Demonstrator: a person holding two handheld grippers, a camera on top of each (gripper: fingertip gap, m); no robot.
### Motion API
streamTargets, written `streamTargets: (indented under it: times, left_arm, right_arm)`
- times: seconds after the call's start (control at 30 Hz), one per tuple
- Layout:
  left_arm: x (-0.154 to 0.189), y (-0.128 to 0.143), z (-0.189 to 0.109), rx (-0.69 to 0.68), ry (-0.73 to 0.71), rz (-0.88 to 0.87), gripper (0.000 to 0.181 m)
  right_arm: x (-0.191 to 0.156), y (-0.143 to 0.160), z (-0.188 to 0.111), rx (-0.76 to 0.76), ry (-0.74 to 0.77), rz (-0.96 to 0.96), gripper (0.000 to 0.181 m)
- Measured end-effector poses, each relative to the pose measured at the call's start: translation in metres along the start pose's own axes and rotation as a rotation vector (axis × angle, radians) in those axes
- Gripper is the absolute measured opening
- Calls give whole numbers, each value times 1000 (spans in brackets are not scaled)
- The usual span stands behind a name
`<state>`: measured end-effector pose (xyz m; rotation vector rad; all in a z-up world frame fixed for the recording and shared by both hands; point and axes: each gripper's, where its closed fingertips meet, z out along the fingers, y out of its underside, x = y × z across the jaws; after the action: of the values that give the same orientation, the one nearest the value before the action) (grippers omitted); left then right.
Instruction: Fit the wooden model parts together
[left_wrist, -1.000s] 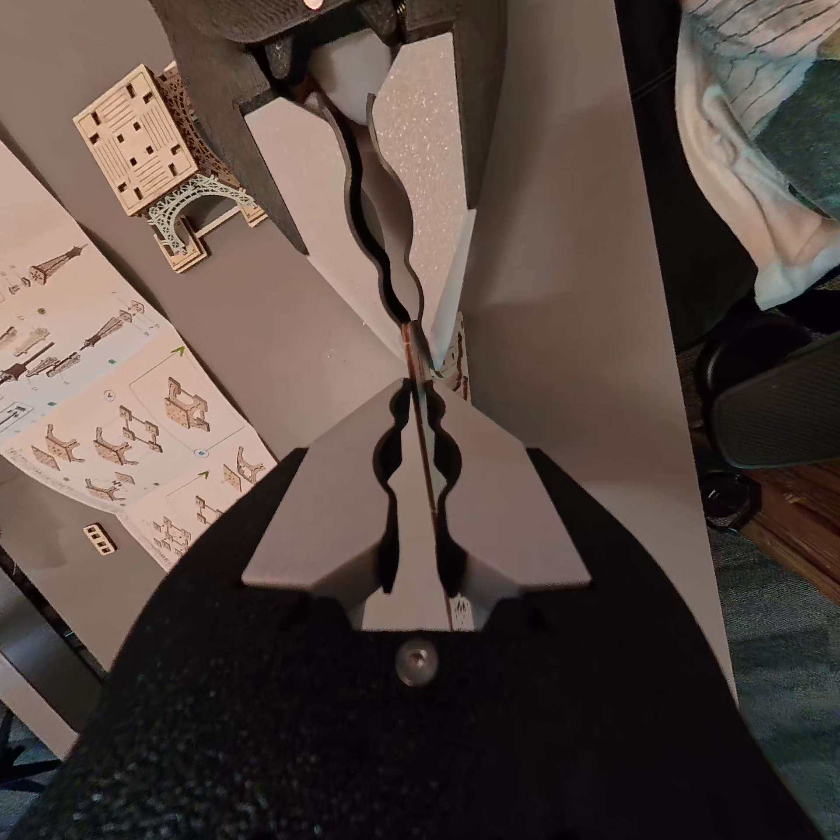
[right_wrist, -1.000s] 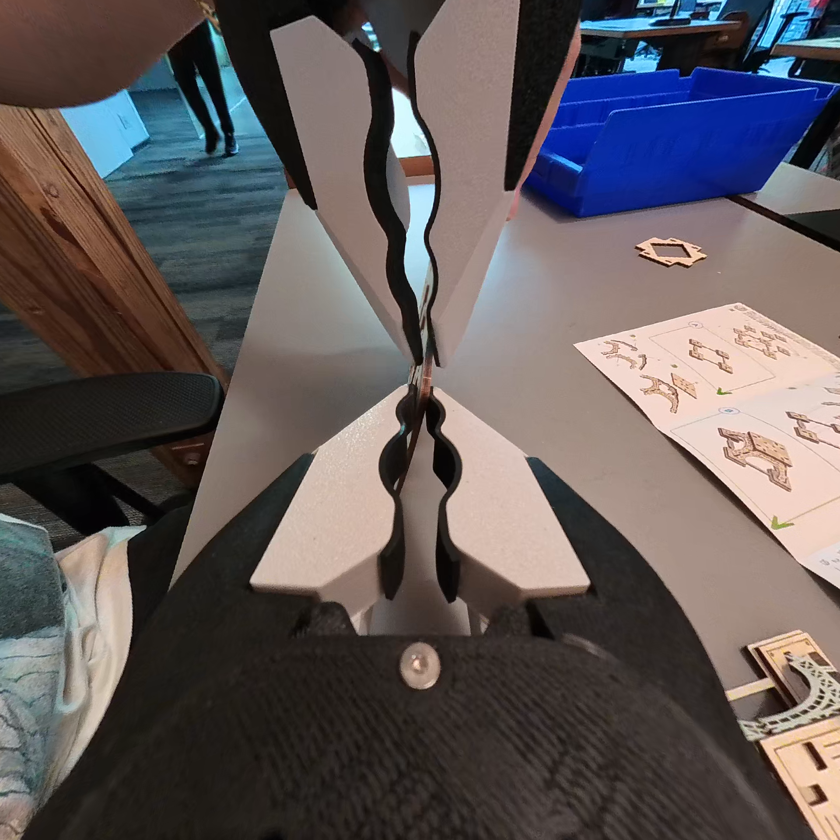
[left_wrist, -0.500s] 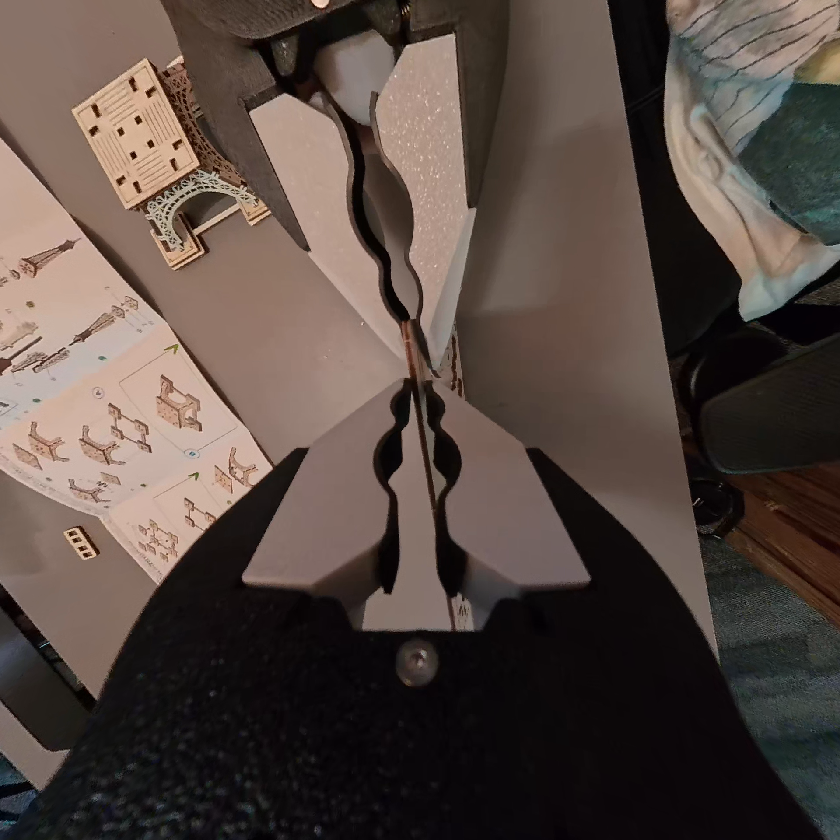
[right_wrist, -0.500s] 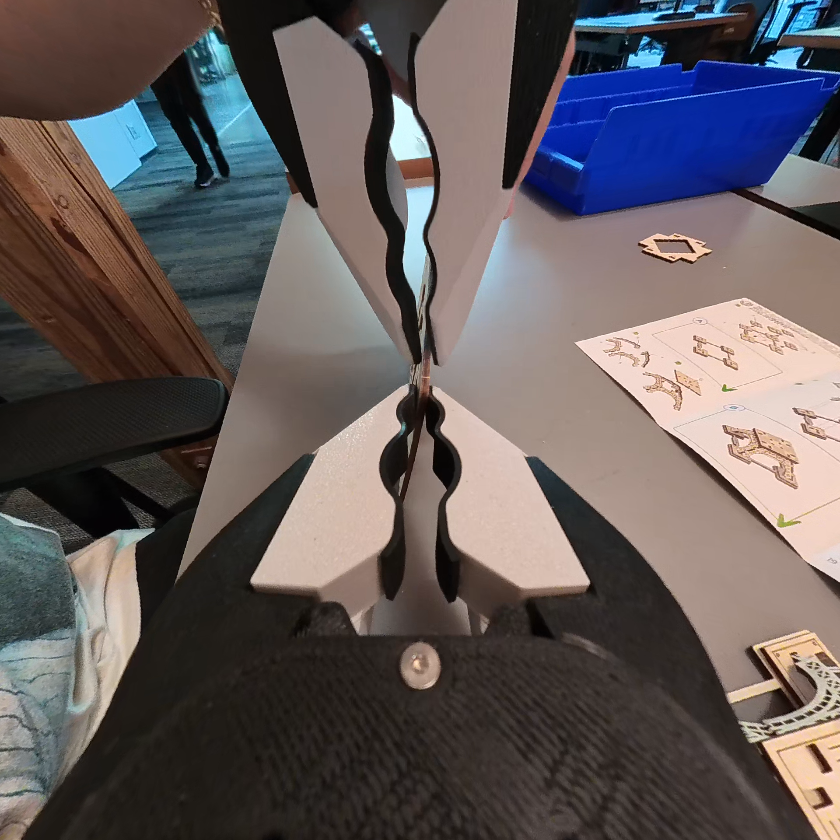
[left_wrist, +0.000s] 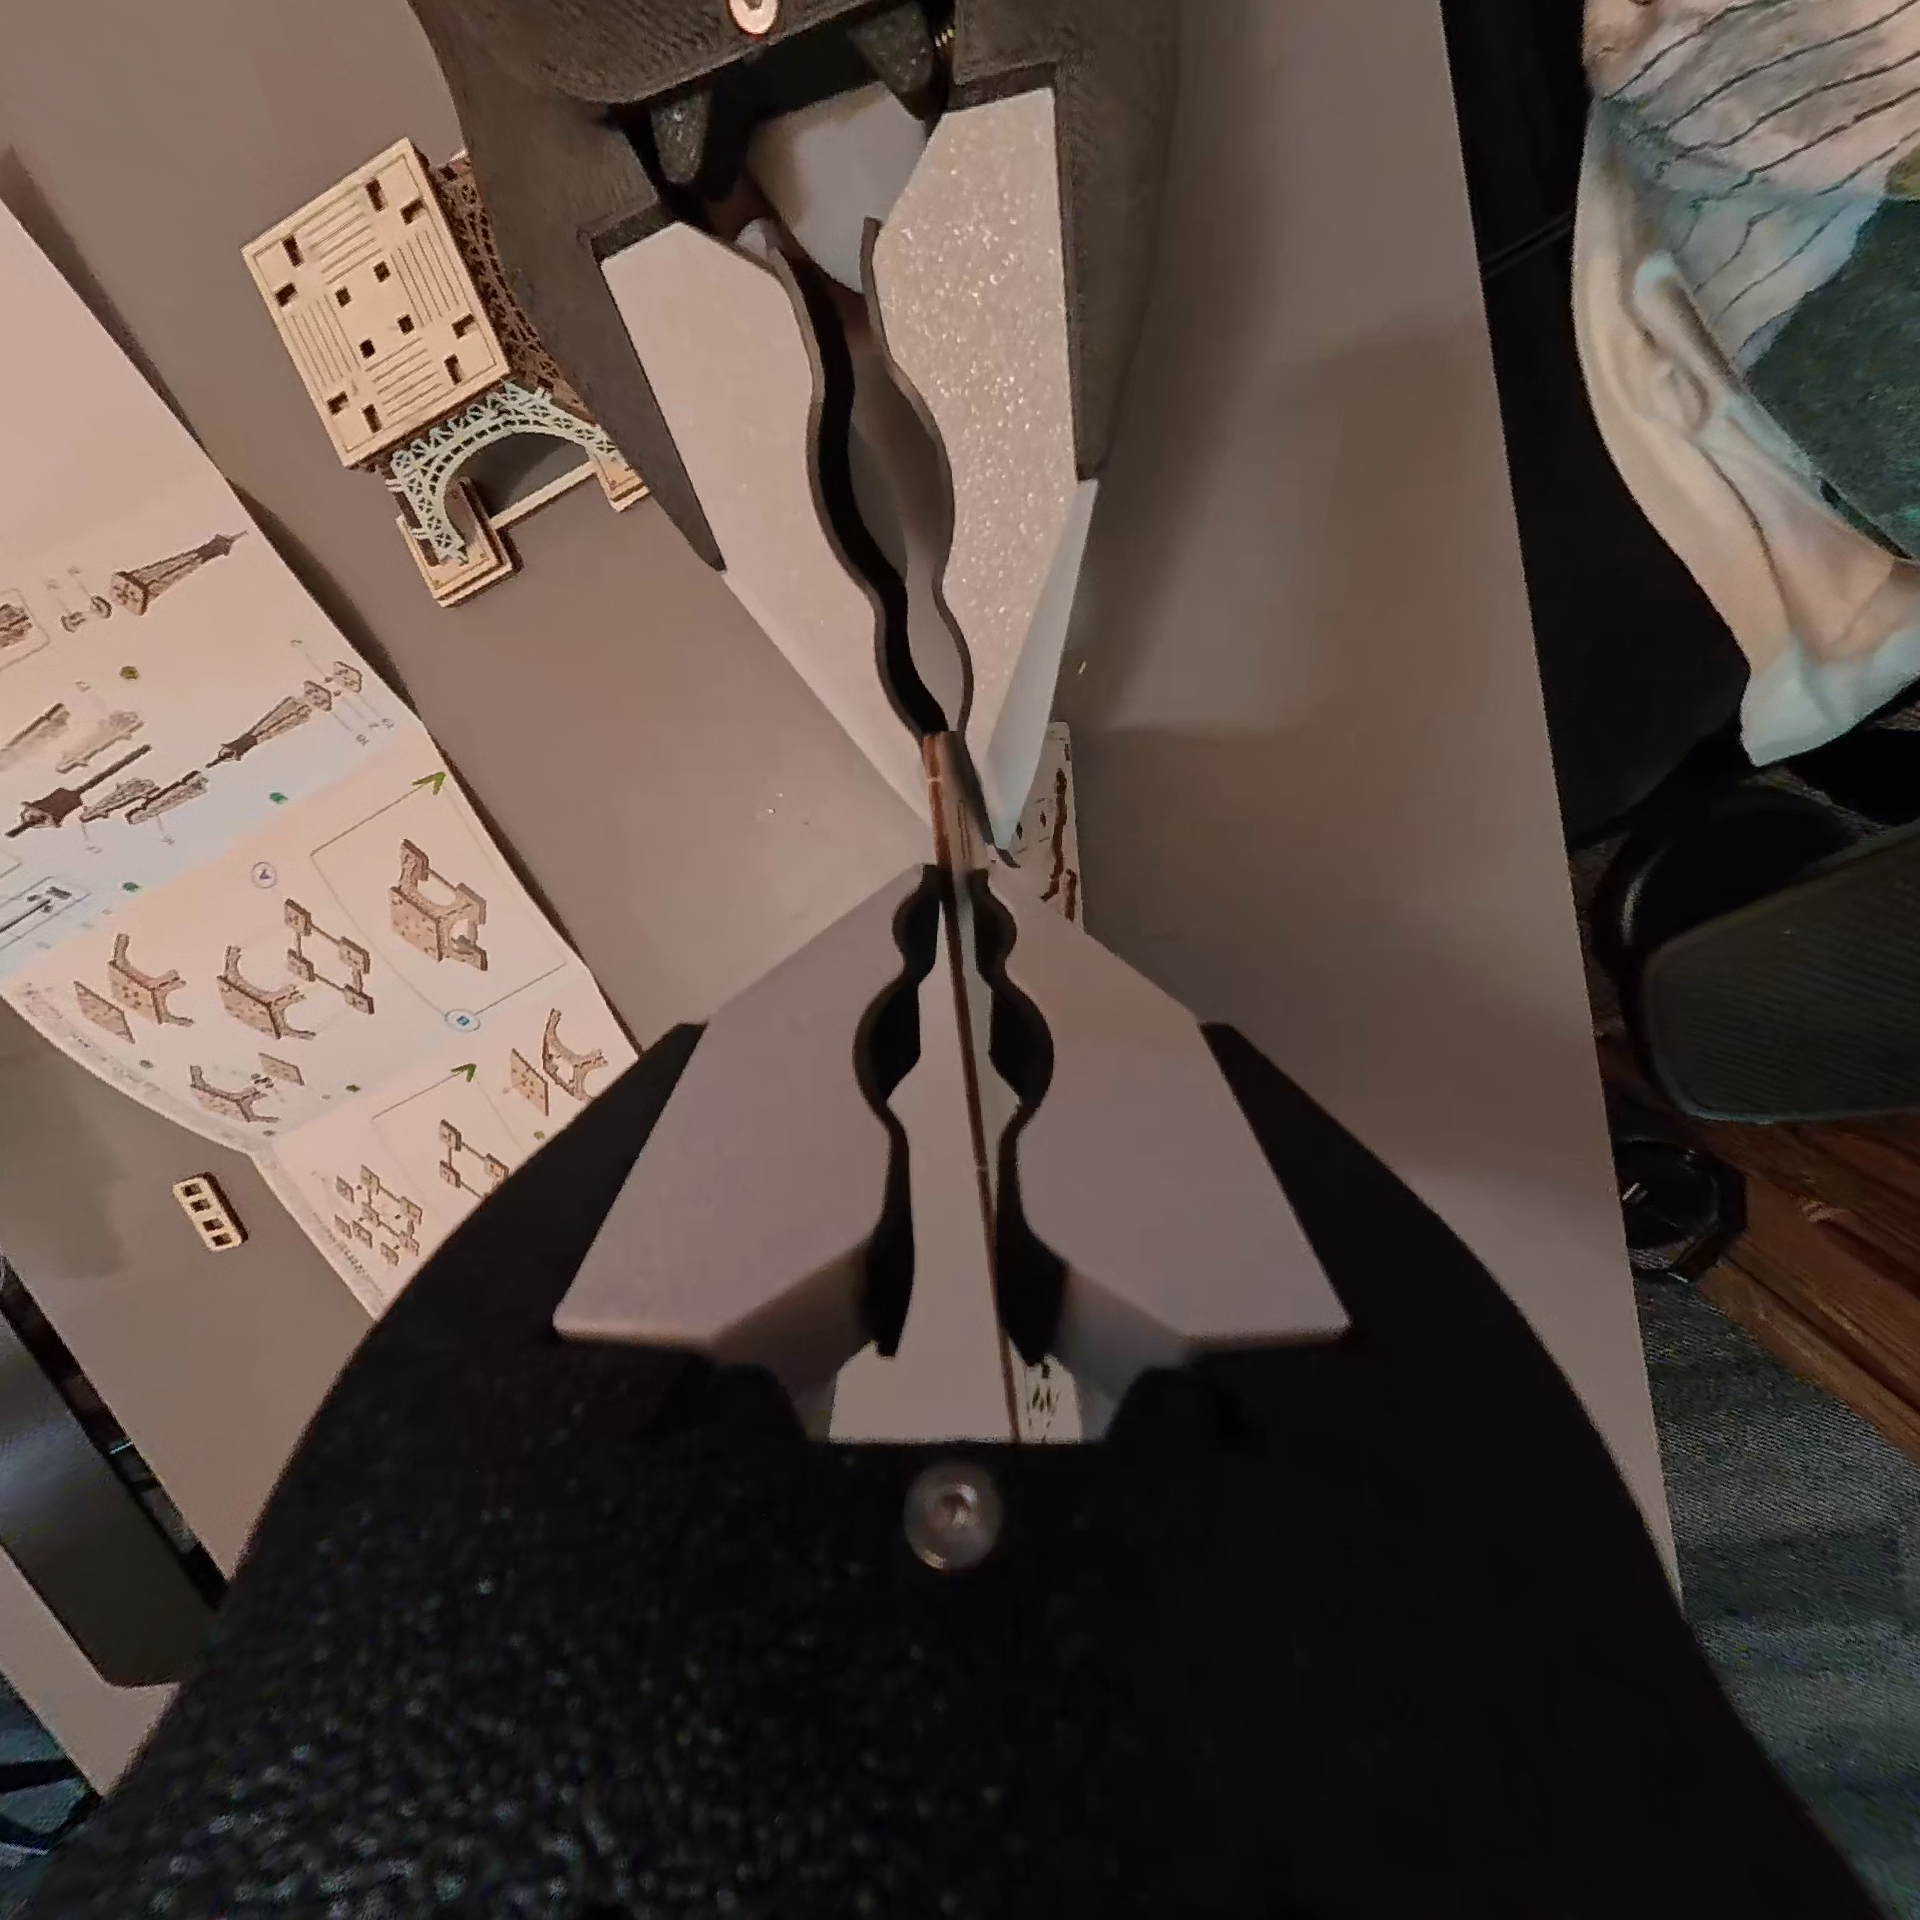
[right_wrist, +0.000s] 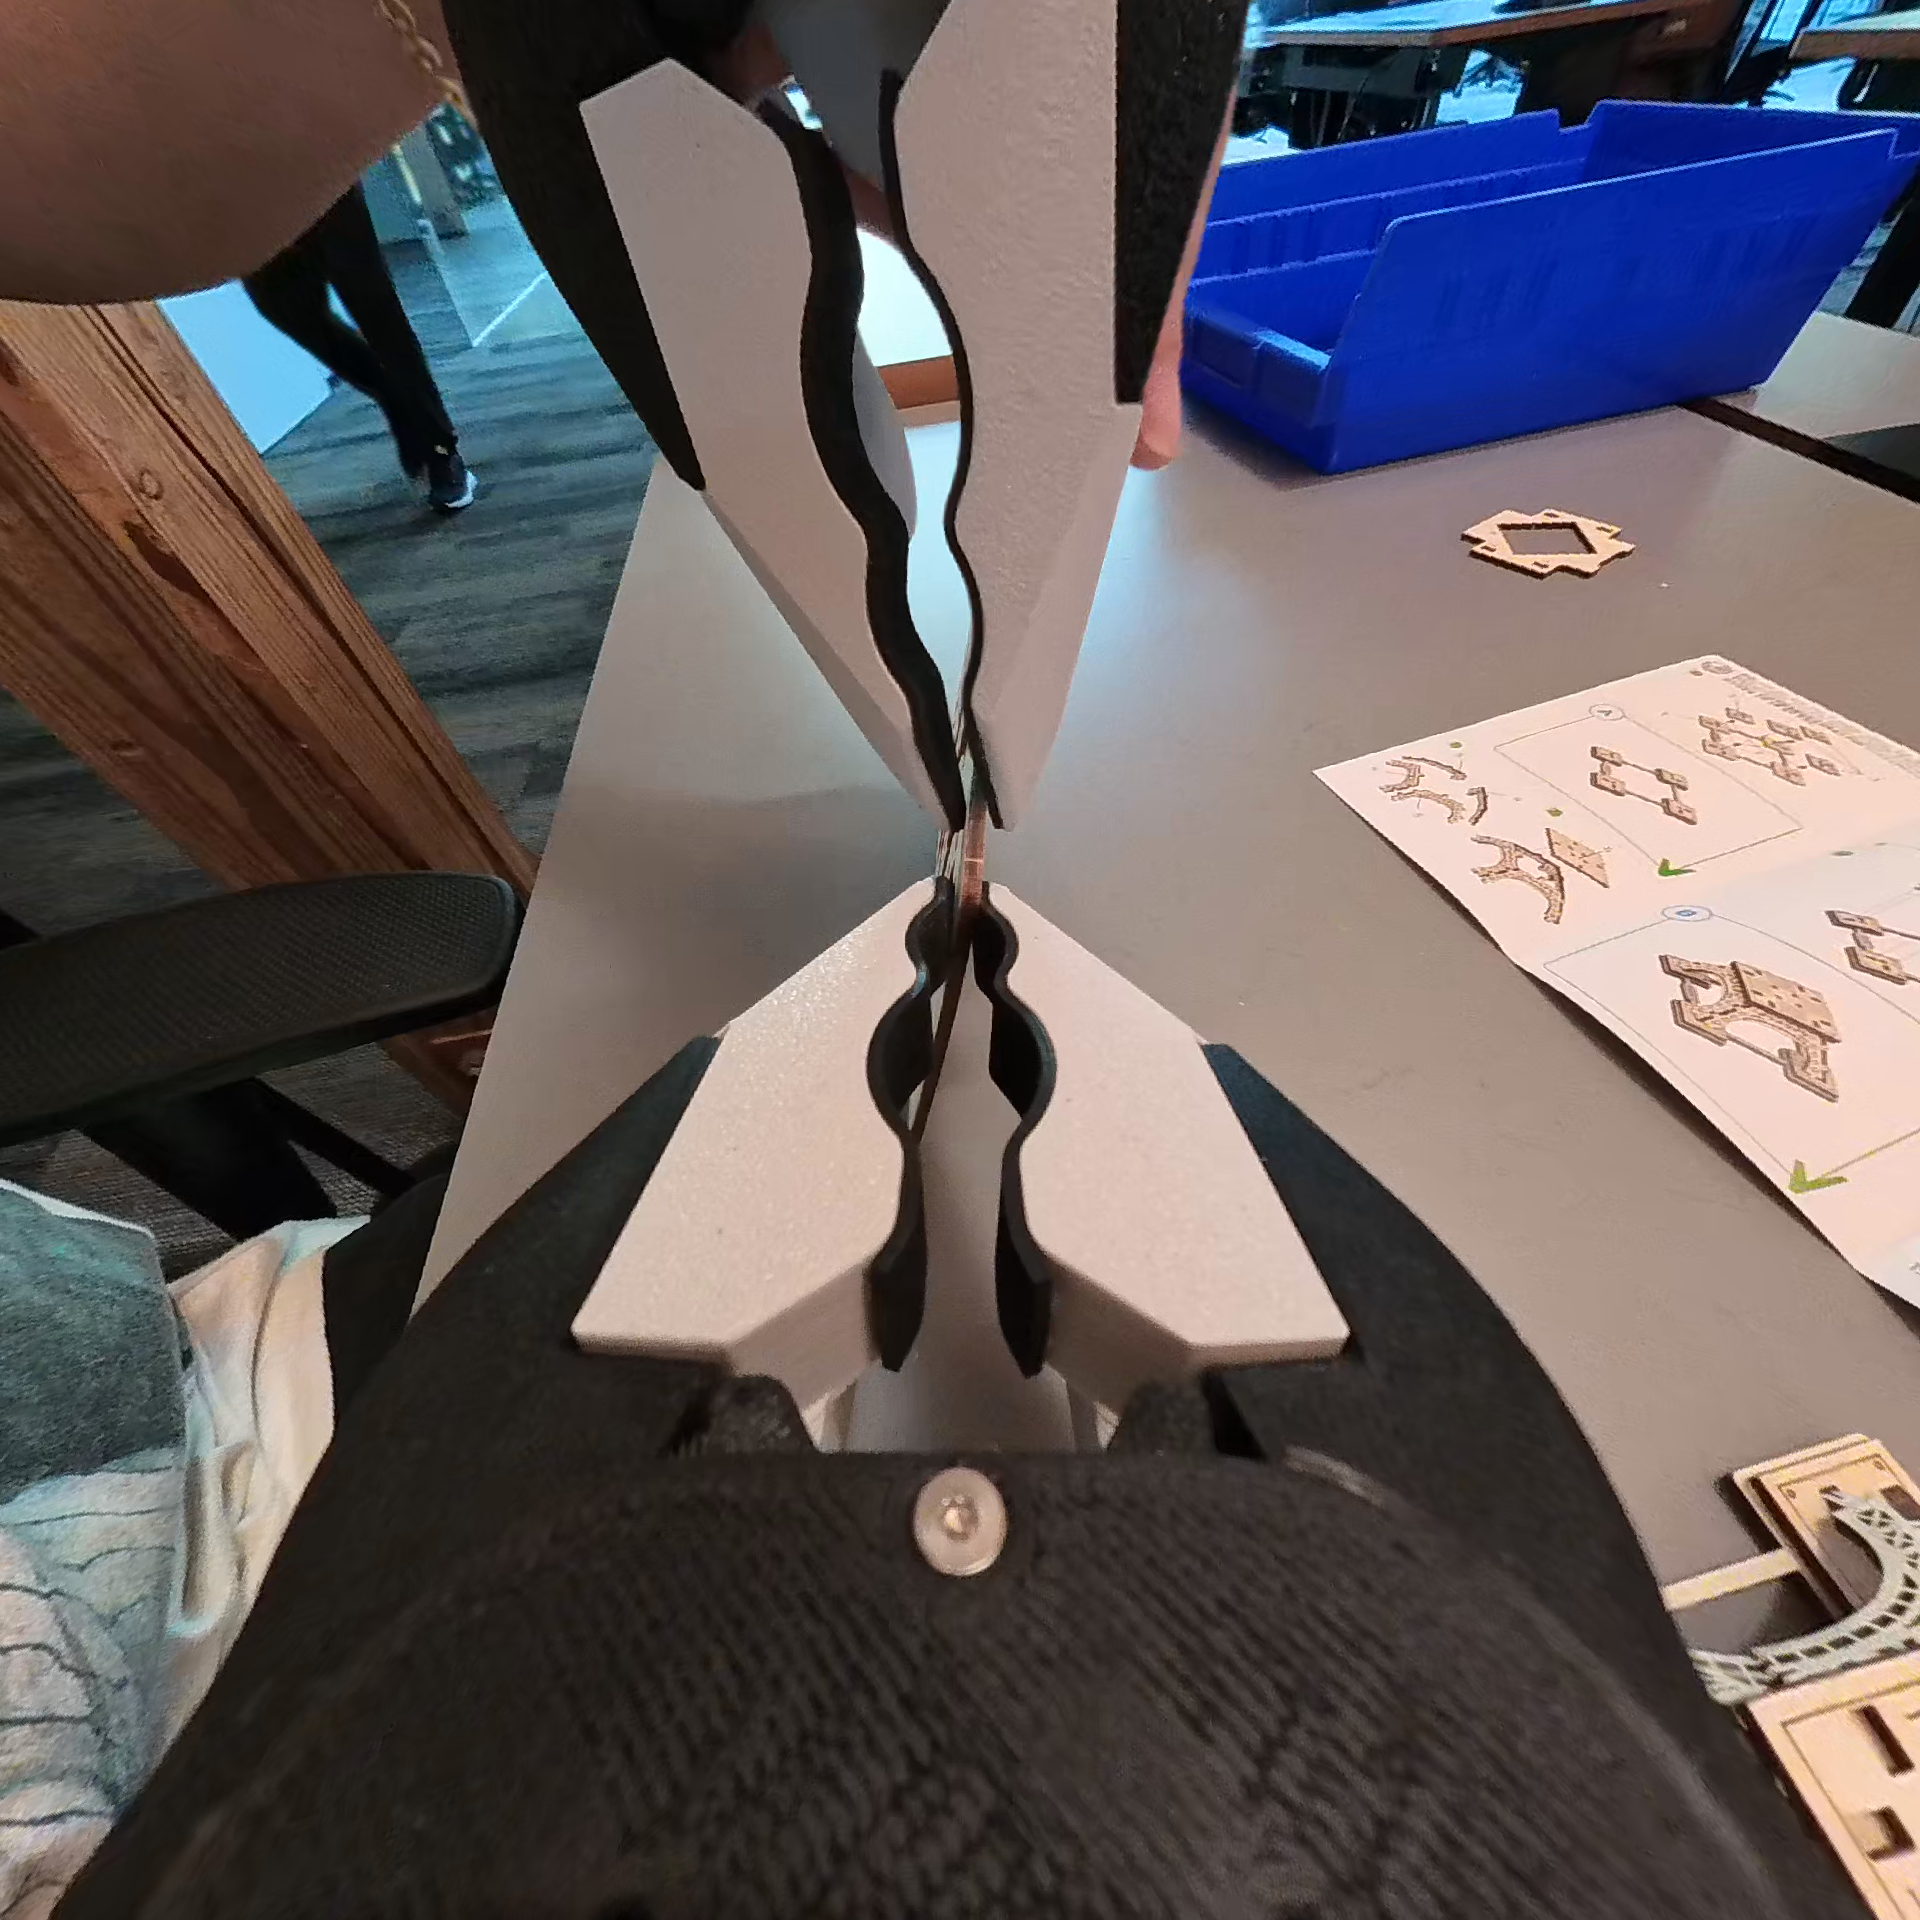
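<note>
Keep your left gripper (left_wrist: 951, 883) and right gripper (right_wrist: 961, 894), both clamped tip-to-tip on thin wooden parts (left_wrist: 943, 800), pressing squarely along the 12-to-6 line without twisting.

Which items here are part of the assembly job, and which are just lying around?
In use: thin wooden part pinched between left gripper and right gripper; tower base; instruction sheet; square frame piece; slotted piece.
Idle: blue bin; chair.
</note>
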<state>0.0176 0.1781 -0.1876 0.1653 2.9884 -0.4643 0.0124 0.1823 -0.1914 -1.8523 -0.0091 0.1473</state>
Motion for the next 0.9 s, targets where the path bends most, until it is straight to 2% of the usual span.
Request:
streamTargets:
  times: [0.27,0.53,0.9]
  left_arm:
    - [0,-5,-2,32,20,-18,2]
    - [-4,-5,2,-9,-63,35,3]
    - [-6,-3,3,-59,-85,28,3]
  right_arm:
    - [-1,0,0,0,-4,-7,1]
    - [2,0,0,-3,5,13,1]
    - [2,2,1,-20,29,-9,2]
